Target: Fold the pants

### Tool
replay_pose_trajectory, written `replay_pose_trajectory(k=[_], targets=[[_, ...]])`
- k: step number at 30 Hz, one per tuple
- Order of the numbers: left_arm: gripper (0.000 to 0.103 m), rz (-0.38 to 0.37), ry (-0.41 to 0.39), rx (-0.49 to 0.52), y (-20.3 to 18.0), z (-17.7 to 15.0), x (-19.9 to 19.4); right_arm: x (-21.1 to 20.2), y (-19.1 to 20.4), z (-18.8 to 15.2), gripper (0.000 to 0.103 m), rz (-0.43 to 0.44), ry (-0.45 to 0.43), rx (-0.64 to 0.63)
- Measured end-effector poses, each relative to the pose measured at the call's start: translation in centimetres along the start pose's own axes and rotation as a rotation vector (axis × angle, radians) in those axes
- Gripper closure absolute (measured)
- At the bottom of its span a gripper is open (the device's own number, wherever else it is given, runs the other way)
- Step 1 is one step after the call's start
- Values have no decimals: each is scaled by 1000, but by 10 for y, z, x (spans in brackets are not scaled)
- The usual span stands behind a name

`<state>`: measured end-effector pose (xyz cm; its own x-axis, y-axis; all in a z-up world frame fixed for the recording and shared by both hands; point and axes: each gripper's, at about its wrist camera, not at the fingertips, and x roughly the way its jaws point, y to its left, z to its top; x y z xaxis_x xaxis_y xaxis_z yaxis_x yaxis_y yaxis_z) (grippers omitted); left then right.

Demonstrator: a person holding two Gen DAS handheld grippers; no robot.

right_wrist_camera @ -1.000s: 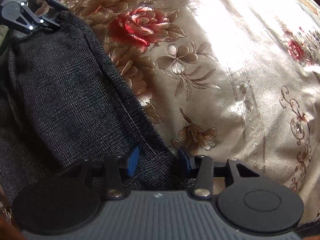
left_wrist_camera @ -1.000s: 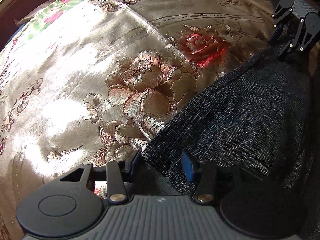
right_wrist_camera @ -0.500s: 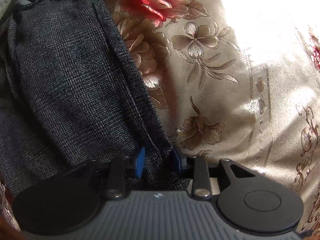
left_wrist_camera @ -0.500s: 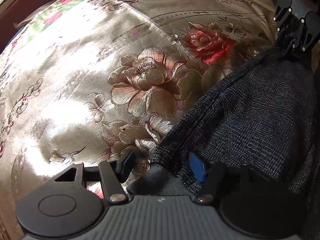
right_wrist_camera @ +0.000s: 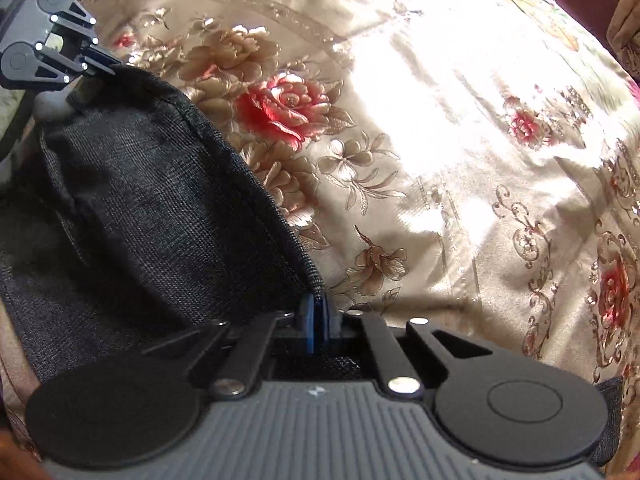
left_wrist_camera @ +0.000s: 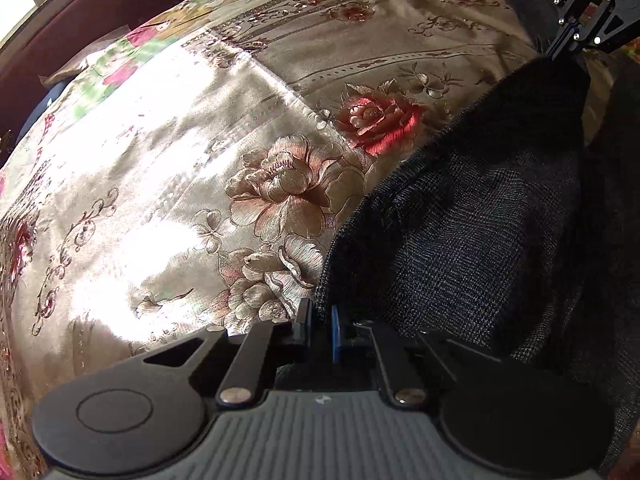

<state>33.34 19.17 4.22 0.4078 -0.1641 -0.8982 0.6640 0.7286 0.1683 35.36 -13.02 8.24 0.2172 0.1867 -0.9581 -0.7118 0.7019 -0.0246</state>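
The left gripper [left_wrist_camera: 320, 330] is pinching the hem edge of the dark grey checked pants [left_wrist_camera: 480, 232], its blue-padded fingers [left_wrist_camera: 334, 334] nearly pressed together on the cloth. The right gripper [right_wrist_camera: 318, 320] is likewise clamping the same stitched edge, its blue pads squeezed tight on the fabric. Between the two, the edge is running taut, and the cloth below it is sagging in soft folds toward the lower side of both views.

The pants are hanging over a glossy gold satin bedspread [left_wrist_camera: 168, 184], which is showing woven beige peonies and a red rose [left_wrist_camera: 376, 120]. Strong sunlight is glaring across the bedspread's middle, washing out the pattern there. At the far edge, a dark maroon headboard or wall [left_wrist_camera: 80, 28] is bordering the bed, with a bright window [left_wrist_camera: 20, 0] showing in the left view's upper corner.
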Motion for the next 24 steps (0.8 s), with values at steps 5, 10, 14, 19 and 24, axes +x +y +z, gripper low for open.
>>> replay_pose_trajectory(k=[5,10,14,19,24], targets=[[80,6,-71,-1,-25,-10,-73,-58,33,-22,99,11,-33,32],[79,-19,-53,18,-71,-47,-130,-83,79,-73,99,89,51,91],[79,-2,19,-5,-105,-92,-124,-47,122,-128,100,173,151,166],[79,5,137,29,-154,-141,-86,31,165,-183,102,185,376,220],[77,30,90,-62,-150,-147,-92,-2,172,-147,99,240,238,175]])
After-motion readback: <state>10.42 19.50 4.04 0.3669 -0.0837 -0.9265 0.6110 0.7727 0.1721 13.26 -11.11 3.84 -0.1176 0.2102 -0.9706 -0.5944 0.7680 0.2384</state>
